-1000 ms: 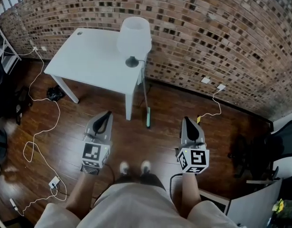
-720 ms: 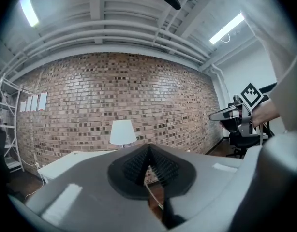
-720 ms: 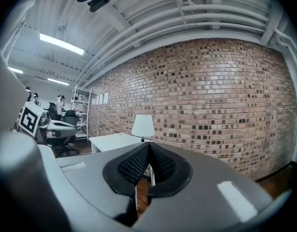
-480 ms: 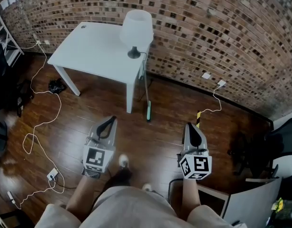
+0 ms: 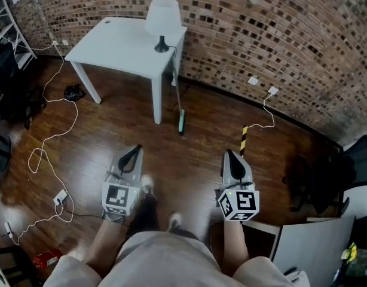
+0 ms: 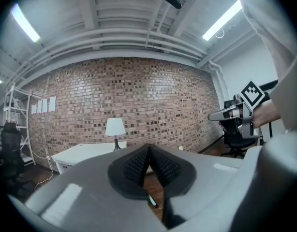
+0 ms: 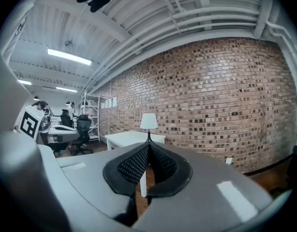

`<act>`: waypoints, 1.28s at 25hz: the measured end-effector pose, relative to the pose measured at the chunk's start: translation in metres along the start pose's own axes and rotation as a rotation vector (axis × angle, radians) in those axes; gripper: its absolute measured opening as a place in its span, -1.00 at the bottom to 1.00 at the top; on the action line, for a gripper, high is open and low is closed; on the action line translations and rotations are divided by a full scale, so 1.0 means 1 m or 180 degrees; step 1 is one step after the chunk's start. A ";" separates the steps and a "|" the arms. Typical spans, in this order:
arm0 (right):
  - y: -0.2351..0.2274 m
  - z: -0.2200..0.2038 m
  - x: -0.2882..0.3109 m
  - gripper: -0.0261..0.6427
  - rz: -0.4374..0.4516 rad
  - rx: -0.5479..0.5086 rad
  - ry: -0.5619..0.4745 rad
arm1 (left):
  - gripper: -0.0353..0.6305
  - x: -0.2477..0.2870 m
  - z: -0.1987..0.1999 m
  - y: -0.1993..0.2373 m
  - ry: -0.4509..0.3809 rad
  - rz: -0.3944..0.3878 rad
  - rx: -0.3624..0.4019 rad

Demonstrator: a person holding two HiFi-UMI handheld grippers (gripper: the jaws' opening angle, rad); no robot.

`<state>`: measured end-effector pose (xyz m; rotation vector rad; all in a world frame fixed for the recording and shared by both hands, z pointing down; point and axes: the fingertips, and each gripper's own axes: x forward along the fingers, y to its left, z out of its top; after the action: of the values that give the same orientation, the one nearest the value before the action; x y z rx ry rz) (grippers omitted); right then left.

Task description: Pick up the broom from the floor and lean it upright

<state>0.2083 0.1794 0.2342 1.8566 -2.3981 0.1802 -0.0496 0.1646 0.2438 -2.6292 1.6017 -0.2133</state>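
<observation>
- Plainly, the left gripper has its two jaws closed tip to tip, with nothing between the pads.
- The right gripper is the same: two jaws pressed together, holding nothing.
- Both grippers point roughly level, out over the wood floor toward the brick wall, side by side and well apart.
- Two shoes show between and below the grippers in the head view.
- One broom is in sight, well ahead of both grippers and touched by neither.
- Its green head sits on the floor just beside the right front leg of the table.
- Its thin handle runs from the head away toward the wall, along the table's right edge, so the long axis points from the person to the bricks.
- From above I cannot tell whether the handle leans up or lies flat; its far end is lost against the table corner.
- Under the left pads only a green sliver shows in the left gripper view, too small to name.
- One table stands against the wall, with one lamp on its far right corner.
- One yellow-and-black striped strip lies on the floor ahead of the right gripper.
- One long white cable loops over the floor at left.
- A black chair at right is cut off and dark.
</observation>
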 end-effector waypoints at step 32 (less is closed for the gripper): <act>0.024 0.012 -0.061 -0.89 0.0009 -0.0100 -0.0021 | -0.89 -0.049 0.019 -0.025 -0.0070 -0.0117 0.0023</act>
<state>0.2006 0.2416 0.2125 1.8434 -2.3938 0.1363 -0.0470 0.2192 0.2236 -2.6478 1.5441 -0.1908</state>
